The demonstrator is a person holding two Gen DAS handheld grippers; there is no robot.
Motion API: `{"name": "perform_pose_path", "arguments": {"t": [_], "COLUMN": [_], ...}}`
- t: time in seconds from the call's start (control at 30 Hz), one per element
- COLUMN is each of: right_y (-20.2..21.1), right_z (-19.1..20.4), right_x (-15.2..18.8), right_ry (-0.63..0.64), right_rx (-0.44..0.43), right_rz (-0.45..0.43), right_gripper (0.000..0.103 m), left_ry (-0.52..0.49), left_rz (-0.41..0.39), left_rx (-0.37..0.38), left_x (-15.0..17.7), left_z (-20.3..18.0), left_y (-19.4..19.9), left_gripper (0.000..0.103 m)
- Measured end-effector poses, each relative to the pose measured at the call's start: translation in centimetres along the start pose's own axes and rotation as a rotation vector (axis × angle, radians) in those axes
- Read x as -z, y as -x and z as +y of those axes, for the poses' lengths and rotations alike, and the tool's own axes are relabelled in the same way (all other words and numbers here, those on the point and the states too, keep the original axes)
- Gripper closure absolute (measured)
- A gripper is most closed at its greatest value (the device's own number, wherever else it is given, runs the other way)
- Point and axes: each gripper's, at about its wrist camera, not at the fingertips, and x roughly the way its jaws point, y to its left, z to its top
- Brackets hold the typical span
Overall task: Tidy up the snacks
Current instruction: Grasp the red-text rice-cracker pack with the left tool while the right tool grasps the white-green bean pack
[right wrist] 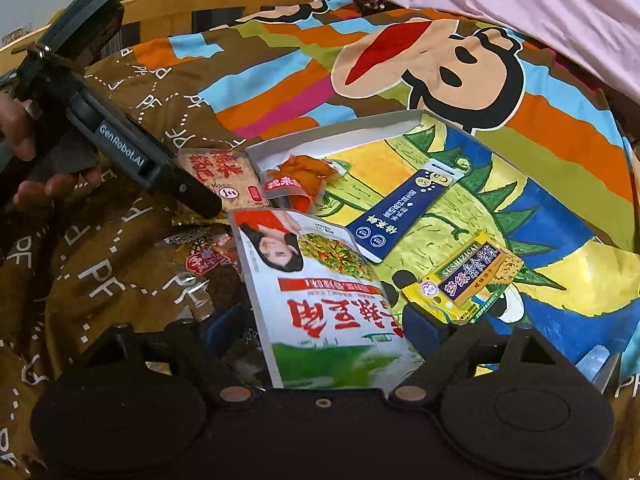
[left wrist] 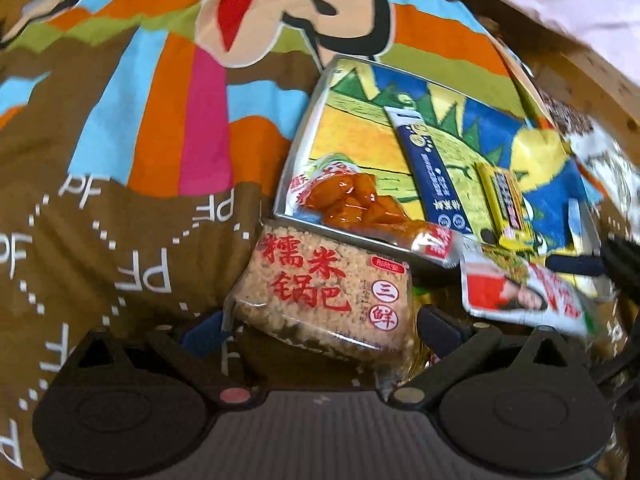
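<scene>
Shallow box lid (right wrist: pixel 532 216), centre right in the right wrist view, holds a blue stick sachet (right wrist: pixel 404 216), a yellow "SUSHIZICAI" packet (right wrist: pixel 464 280) and an orange snack pack (right wrist: pixel 300 178). Left gripper (left wrist: pixel 320 320) fingers clamp the rice-cracker pack (left wrist: pixel 320 292). Right gripper (right wrist: pixel 328 332) fingers apart around a white pouch (right wrist: pixel 320 300). "GenRobot.AI" on left gripper.
</scene>
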Motion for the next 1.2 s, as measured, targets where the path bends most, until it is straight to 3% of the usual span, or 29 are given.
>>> {"name": "perform_pose_path", "arguments": {"t": [0.2, 0.27, 0.43, 0.57, 0.67, 1.0, 1.1, 1.2], "right_y": [0.4, 0.4, 0.5, 0.7, 0.5, -0.6, -0.6, -0.6], "right_z": [-0.5, -0.4, -0.3, -1.3, -1.9, -0.3, -0.7, -1.3], "right_x": [0.2, 0.3, 0.2, 0.0, -0.1, -0.2, -0.3, -0.4], "right_ry": [-0.037, -0.026, -0.034, -0.124, -0.179, -0.093, -0.126, -0.172], "right_rx": [-0.012, -0.022, -0.029, -0.063, -0.068, -0.045, -0.038, -0.02], "right_rz": [-0.016, -0.015, -0.015, -0.038, -0.036, -0.004, -0.002, 0.001], "right_gripper": [0.02, 0.014, 0.011, 0.003, 0.003, 0.005, 0.012, 0.027], "left_ry": [-0.064, -0.105, -0.197, -0.309, -0.356, -0.229, -0.212, -0.216], "left_rz": [0.02, 0.002, -0.028, -0.049, -0.045, 0.036, 0.043, 0.038], "left_rx": [-0.036, -0.055, -0.095, -0.124, -0.112, 0.016, 0.03, 0.027], "left_x": [0.1, 0.4, 0.5, 0.6, 0.6, -0.7, -0.7, -0.6], "left_z": [0.1, -0.1, -1.4, -2.6, -2.9, -0.6, -0.4, -0.6], "left_y": [0.6, 1.3, 1.2, 0.9, 0.5, -1.0, -1.4, -1.6], "left_gripper": [0.001, 0.001, 0.001, 0.001, 0.001, 0.001, 0.001, 0.0]}}
